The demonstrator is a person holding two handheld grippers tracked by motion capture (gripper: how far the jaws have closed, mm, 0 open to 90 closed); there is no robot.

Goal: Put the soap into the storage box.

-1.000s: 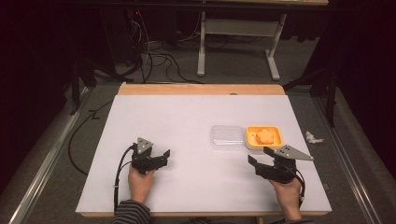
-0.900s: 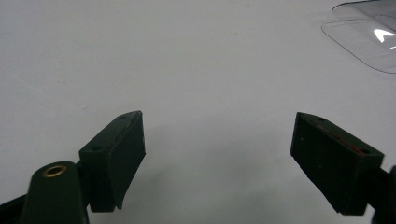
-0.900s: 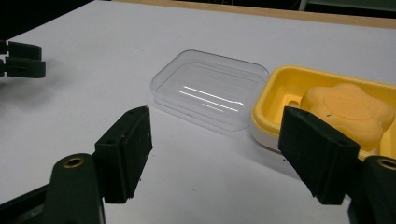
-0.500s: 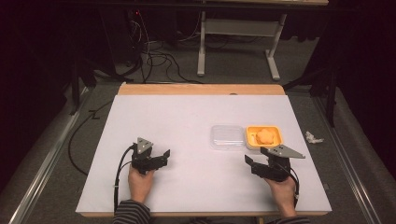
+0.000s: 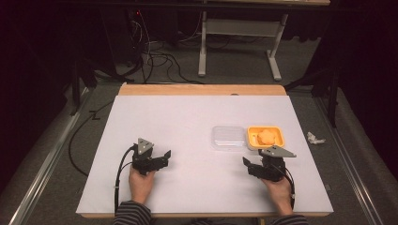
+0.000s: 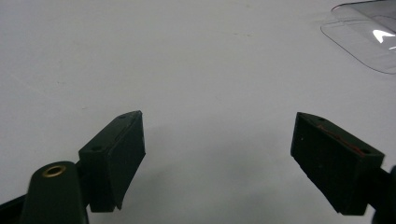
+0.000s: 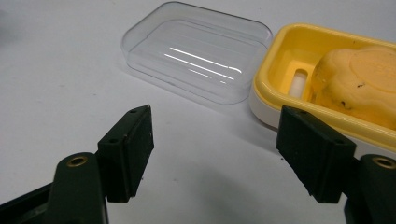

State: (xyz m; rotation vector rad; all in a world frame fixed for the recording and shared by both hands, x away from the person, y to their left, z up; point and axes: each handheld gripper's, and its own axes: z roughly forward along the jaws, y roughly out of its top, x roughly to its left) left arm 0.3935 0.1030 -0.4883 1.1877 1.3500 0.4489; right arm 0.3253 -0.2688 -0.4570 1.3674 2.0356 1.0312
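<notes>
**Soap dish open, lid lying beside it**

Soap dish (image 5: 266,137), yellow with an orange bar of soap (image 5: 265,136) in it, sits toward the right of the white table (image 5: 187,122) in the high view. Its clear lid (image 5: 228,137) lies touching the dish on its left, upturned. The right gripper (image 5: 249,167) hovers just on the person's side of the dish; the left gripper (image 5: 164,156) rests well apart from it, far to the dish's left.

From the left gripper view, the jaws stand wide with nothing between them, and a corner of the lid (image 6: 369,32) shows far off.

From the right gripper view, the jaws are spread wide and empty, aimed at the seam where lid (image 7: 198,51) meets dish (image 7: 275,79), soap (image 7: 359,84) inside.

My guess: nothing is grasped yet; closing the dish with the lid looks like the work ahead.
</notes>
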